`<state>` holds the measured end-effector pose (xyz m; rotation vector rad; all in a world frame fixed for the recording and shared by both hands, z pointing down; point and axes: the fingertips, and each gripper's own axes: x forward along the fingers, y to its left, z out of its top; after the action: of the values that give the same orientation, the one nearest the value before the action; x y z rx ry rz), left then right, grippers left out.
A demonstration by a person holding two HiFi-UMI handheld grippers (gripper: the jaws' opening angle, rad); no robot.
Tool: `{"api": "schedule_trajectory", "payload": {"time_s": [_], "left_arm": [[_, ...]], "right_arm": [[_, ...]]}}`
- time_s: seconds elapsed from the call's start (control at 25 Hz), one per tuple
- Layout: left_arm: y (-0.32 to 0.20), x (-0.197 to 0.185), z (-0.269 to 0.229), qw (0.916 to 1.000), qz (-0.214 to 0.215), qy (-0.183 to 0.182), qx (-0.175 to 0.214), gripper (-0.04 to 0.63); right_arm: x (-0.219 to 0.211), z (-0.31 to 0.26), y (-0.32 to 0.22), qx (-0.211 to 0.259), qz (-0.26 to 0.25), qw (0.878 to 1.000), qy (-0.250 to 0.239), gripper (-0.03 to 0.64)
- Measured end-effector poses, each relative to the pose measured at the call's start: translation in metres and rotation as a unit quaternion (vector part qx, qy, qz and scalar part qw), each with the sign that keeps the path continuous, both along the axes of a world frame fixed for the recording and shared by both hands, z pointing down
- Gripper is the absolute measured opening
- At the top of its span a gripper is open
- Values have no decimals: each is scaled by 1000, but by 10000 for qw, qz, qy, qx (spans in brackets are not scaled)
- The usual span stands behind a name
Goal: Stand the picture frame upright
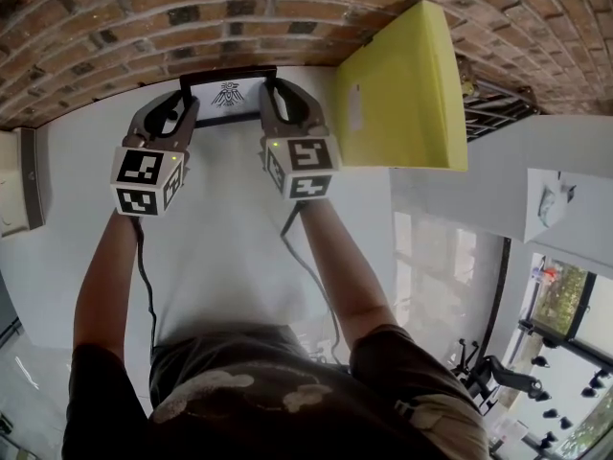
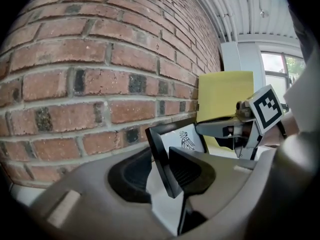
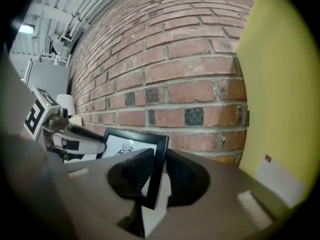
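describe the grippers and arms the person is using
Both the left gripper and right gripper have grey-brown curved bodies with black ribbed pads. Each carries a white cube with black square markers. A black cable trails from each. The person wears a dark short-sleeved shirt.

Rough brick wall (image 1: 144, 17) — frame (image 1: 228, 94) perhaps plastic

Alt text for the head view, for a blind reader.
A black picture frame is clamped at its side edges by the left hand-held gripper and the right hand-held gripper, at the back of a white table by a brick wall. A yellow panel stands to its right.
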<state>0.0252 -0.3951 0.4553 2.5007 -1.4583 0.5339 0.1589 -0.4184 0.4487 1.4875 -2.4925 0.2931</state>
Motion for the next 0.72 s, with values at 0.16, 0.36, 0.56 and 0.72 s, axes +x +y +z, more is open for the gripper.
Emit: {"api": "schedule_trajectory", "payload": {"time_s": [0.16,0.36,0.56,0.72], "left_arm": [[-5,4,12,9999,89,-50,46,123],[-11,8,25,9991,208,-302,198,129],[-15,10,39,9967,318,-664,331,130],[-14,13,45,9950,393,-844,370,113]], "right_arm": [[3,9,-3,192,-50,9997,119,83],[6,18,-6,446,-163,9984,309,87],[5,23,-9,693,-280,9959,509,87],[9,30,-10,690,-230,9960,524,81]]}}
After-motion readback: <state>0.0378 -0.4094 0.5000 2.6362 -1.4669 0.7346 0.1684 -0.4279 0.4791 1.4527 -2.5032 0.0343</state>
